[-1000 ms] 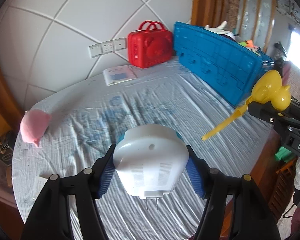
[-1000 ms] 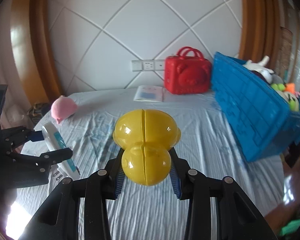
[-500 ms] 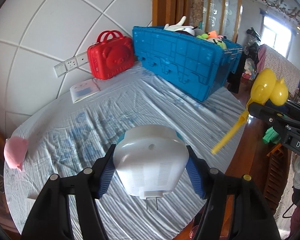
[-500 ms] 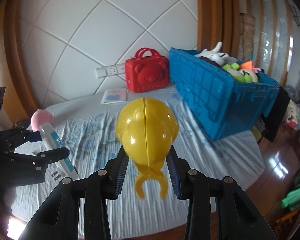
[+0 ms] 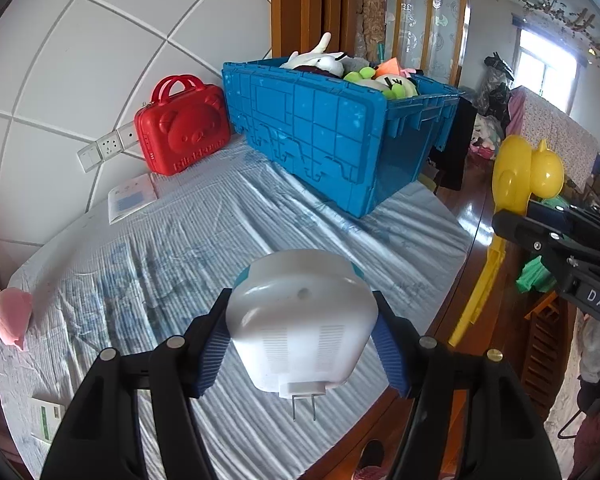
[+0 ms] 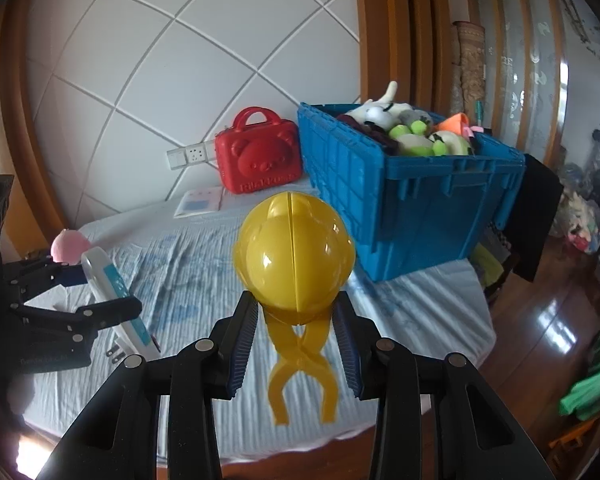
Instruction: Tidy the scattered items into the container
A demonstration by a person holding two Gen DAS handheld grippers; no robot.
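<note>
The left gripper (image 5: 302, 334) clamped the white plug-in device (image 5: 300, 320) between its fingers above the bed (image 5: 204, 240); the right gripper (image 6: 296, 324) pinched the yellow duck tongs (image 6: 294, 256), short of the blue crate (image 5: 340, 132).

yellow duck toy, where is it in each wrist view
Left wrist view: the yellow duck toy sits at the right edge, clamped in the right tongs, right of the blue crate.
Right wrist view: it fills the centre foreground, held in those tongs, with the crate behind it to the right.
Shared landmark: the red bear case, just left of the crate in both.
</note>
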